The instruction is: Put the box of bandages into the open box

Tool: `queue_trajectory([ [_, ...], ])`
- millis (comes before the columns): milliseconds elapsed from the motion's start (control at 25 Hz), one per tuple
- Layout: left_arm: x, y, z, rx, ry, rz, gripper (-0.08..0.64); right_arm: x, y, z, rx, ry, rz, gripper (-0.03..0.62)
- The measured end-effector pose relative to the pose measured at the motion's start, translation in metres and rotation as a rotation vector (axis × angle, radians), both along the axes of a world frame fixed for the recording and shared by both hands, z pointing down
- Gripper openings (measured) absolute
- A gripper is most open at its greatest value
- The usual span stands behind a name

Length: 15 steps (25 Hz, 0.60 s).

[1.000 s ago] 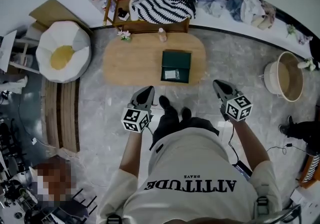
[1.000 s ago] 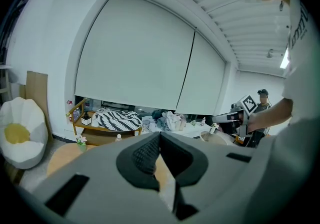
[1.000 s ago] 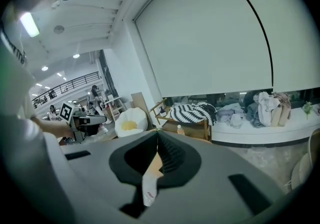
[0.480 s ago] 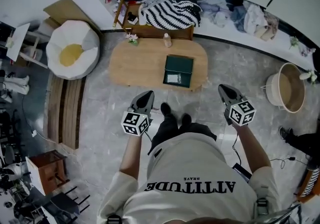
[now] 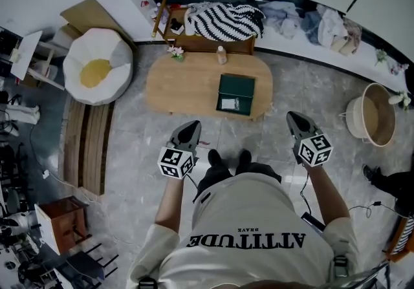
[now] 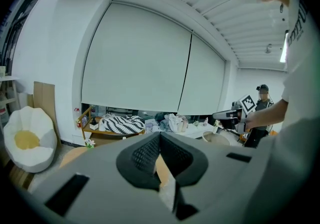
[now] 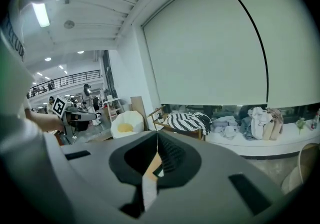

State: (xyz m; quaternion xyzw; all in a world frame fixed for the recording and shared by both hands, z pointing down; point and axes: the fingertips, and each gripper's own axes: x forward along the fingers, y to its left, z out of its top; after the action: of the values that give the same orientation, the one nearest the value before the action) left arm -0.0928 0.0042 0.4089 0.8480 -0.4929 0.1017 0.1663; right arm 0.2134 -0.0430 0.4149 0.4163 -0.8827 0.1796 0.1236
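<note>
A dark green open box (image 5: 236, 93) lies on the right part of the oval wooden table (image 5: 184, 84). A small pale packet (image 5: 229, 104) rests inside it; I cannot tell whether it is the box of bandages. My left gripper (image 5: 192, 125) hangs over the floor in front of the table, jaws shut and empty. My right gripper (image 5: 292, 116) is level with it, to the right of the table, also shut with nothing held. In the left gripper view the left gripper (image 6: 160, 137) has its jaws closed together, and so has the right gripper (image 7: 156, 137) in the right gripper view.
A small bottle (image 5: 222, 55) and flowers (image 5: 175, 52) stand at the table's far edge. Behind is a low shelf with a striped cloth (image 5: 228, 21). A white beanbag (image 5: 98, 66) and slatted bench (image 5: 82, 145) lie left, a round basket (image 5: 372, 114) right.
The head view has shifted, so the table and green box sit slightly farther right and up in the picture. Both grippers stay shut and low in front of the person.
</note>
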Motion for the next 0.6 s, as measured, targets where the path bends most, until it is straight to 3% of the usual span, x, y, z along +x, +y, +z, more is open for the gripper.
queue_trajectory([
  [600,-0.052,-0.024,-0.009,0.018,0.017,0.028,0.021,-0.051,-0.005,-0.014,0.033,-0.001,0.048,0.02],
])
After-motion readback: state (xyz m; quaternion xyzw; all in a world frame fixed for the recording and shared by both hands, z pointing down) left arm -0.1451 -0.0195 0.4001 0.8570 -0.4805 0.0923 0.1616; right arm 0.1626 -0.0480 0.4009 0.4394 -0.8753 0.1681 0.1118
